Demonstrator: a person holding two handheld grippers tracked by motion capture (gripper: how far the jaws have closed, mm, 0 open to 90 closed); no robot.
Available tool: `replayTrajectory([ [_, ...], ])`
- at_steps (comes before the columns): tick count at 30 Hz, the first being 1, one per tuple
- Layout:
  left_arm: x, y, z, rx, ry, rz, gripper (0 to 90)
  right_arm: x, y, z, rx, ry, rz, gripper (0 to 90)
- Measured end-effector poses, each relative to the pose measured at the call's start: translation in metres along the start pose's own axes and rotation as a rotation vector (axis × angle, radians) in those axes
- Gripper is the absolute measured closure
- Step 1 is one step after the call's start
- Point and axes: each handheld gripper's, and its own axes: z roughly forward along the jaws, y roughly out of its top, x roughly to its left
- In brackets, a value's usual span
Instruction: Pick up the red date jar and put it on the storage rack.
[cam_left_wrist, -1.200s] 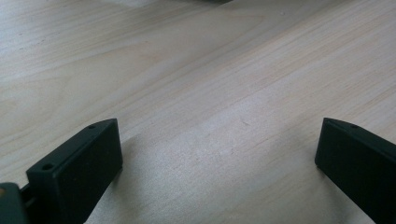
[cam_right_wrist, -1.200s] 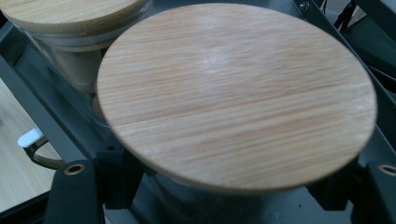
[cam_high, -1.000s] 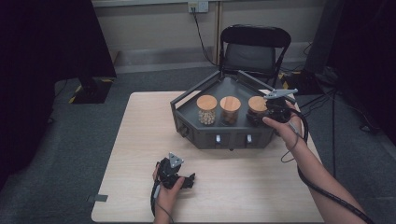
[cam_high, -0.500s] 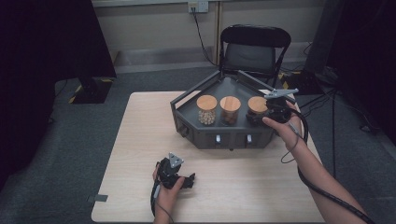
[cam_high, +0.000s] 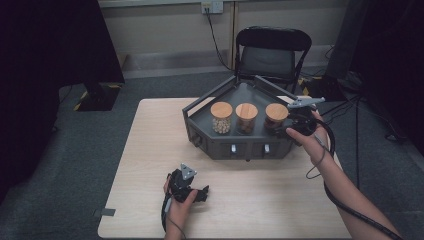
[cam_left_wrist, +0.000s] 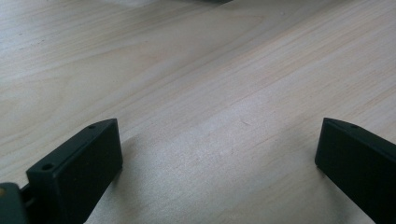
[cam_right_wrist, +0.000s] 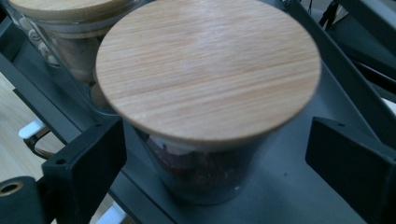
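Observation:
A dark grey tray (cam_high: 240, 149) at the back right of the wooden table holds three glass jars with wooden lids. My right gripper (cam_high: 283, 125) reaches in from the right at the right-hand jar (cam_high: 276, 115). Its jaws have just been opening. In the right gripper view this jar (cam_right_wrist: 205, 70), with dark contents, stands between the jaws of the right gripper (cam_right_wrist: 215, 137), and both pads are clear of the glass. The middle jar (cam_right_wrist: 60, 28) stands just behind it. My left gripper (cam_high: 201, 192) rests near the table's front edge. The left gripper (cam_left_wrist: 219, 140) is open over bare wood.
The left jar (cam_high: 221, 116) holds pale pieces and the middle jar (cam_high: 246, 116) brownish ones. A black folding chair (cam_high: 272, 50) stands behind the table. Cables trail from both grippers, and the right one loops over the table's right edge (cam_high: 330, 145).

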Motion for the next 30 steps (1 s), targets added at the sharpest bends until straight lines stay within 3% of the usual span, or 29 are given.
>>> replayTrajectory([
  [9, 0.000, 0.000, 0.000, 0.000, 0.000, 0.001, 0.2, 0.000, -0.009, -0.013, -0.005, 0.009, -0.005, 2.6],
  [16, 0.000, 0.000, 0.000, 0.000, 0.000, 0.000, 0.2, 0.004, -0.012, -0.022, -0.008, 0.004, 0.018, 2.6],
  [30, 0.000, 0.000, 0.000, 0.000, 0.000, 0.000, 0.2, 0.009, -0.029, -0.034, -0.037, 0.050, 0.015, 2.7],
])
